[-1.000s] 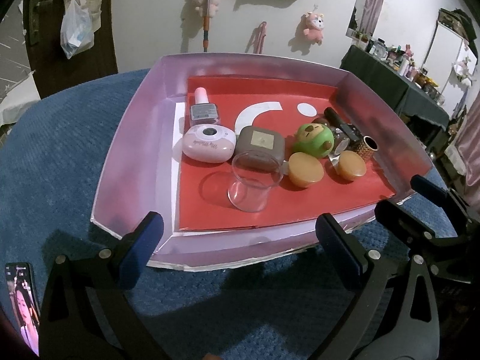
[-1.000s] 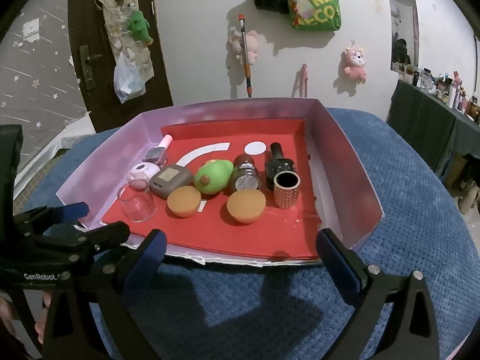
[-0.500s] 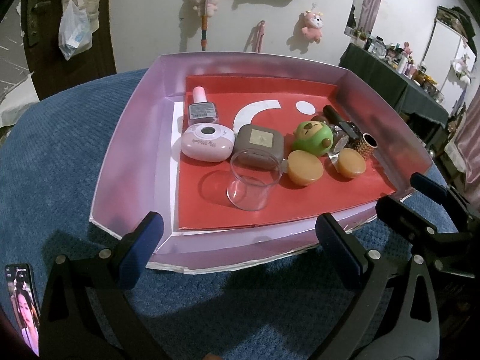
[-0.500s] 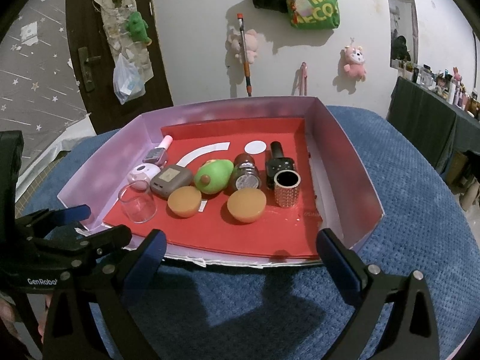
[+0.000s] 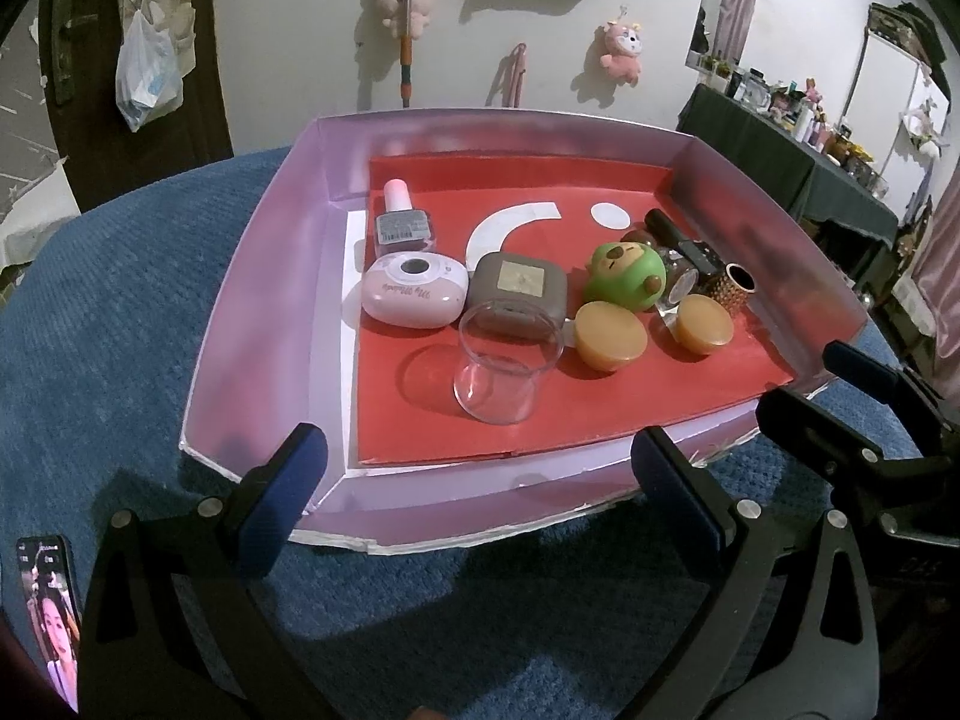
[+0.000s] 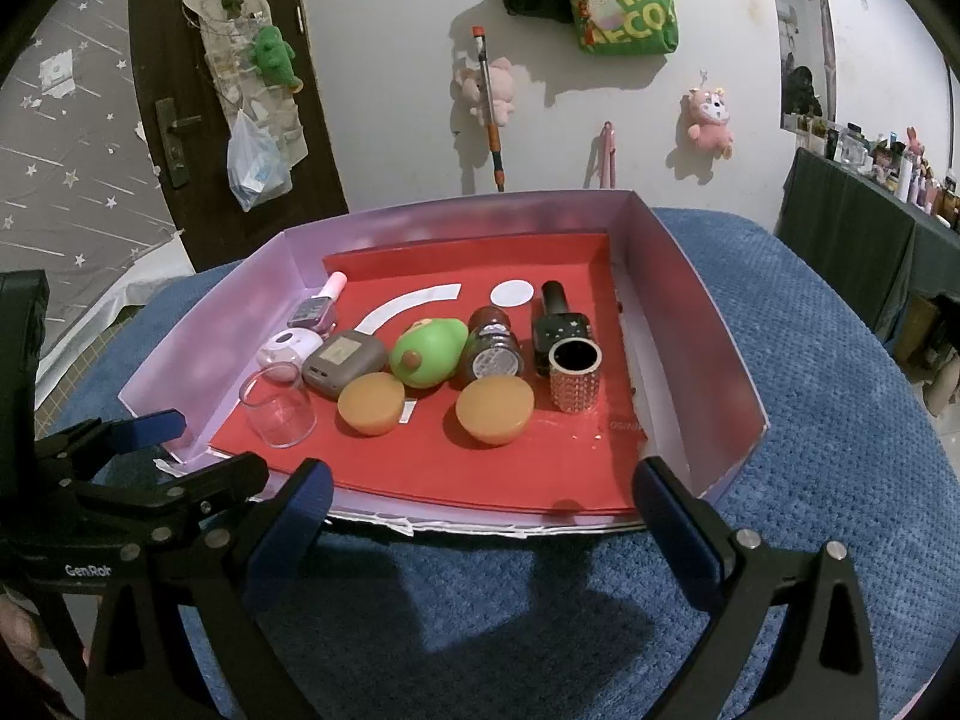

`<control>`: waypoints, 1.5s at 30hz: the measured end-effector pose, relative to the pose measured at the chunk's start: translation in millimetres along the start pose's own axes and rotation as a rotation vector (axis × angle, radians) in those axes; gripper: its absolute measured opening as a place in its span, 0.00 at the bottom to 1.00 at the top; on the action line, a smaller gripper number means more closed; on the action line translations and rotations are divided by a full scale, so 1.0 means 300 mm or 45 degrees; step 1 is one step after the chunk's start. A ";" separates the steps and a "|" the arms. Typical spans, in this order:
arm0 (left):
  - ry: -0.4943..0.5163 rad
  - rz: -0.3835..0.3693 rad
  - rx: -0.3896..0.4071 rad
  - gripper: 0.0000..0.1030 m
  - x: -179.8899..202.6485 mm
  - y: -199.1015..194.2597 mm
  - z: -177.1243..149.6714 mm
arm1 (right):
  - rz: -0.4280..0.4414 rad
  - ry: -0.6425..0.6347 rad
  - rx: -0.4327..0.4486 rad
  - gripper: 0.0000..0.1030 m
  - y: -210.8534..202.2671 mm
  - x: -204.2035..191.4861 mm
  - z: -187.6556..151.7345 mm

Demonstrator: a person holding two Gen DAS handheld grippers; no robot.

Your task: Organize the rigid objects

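A pink-walled tray [image 5: 264,276] [image 6: 690,276] with a red floor holds a row of small items. From left: a pink nail polish bottle [image 5: 401,222], a pink round case [image 5: 414,289], a grey square case [image 5: 519,294] [image 6: 343,362], a clear plastic cup [image 5: 503,369] [image 6: 279,405], a green toy [image 5: 625,276] [image 6: 427,353], two tan round lids [image 5: 611,337] [image 6: 495,409], a dark jar [image 6: 494,354] and a studded gold tube [image 6: 575,381]. My left gripper [image 5: 479,498] and right gripper [image 6: 480,519] hover open and empty just before the tray's near edge.
The tray rests on a blue textured cloth [image 6: 840,420]. A phone with a lit screen [image 5: 48,600] lies at the near left. Behind are a white wall with plush toys, a dark door [image 6: 180,90] and a cluttered dark table [image 5: 810,162] at right.
Both grippers have drifted slightly; the tray sits a little higher and closer in view. Nothing in the tray has moved.
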State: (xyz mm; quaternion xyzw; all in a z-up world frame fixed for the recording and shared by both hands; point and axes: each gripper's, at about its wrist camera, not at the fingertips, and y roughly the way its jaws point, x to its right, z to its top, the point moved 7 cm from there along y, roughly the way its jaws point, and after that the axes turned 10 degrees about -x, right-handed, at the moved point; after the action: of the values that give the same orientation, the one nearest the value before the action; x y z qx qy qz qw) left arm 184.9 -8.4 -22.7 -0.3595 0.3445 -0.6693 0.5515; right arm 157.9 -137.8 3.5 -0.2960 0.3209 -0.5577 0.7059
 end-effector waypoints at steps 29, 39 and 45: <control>0.120 -0.008 0.056 1.00 0.067 -0.108 -0.061 | 0.047 0.054 0.029 0.99 -0.131 0.014 -0.044; 0.150 -0.041 -0.008 1.00 0.096 -0.073 -0.147 | 0.042 0.086 -0.058 0.99 -0.111 0.041 -0.147; 0.149 -0.057 -0.059 1.00 0.107 -0.032 -0.194 | 0.047 0.098 -0.094 0.99 -0.086 0.042 -0.187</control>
State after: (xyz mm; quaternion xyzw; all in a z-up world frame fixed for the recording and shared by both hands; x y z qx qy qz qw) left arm 125.6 -34.8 -40.5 -0.3400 0.3835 -0.6932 0.5068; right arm 100.6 -158.6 -12.7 -0.2944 0.3737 -0.5431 0.6919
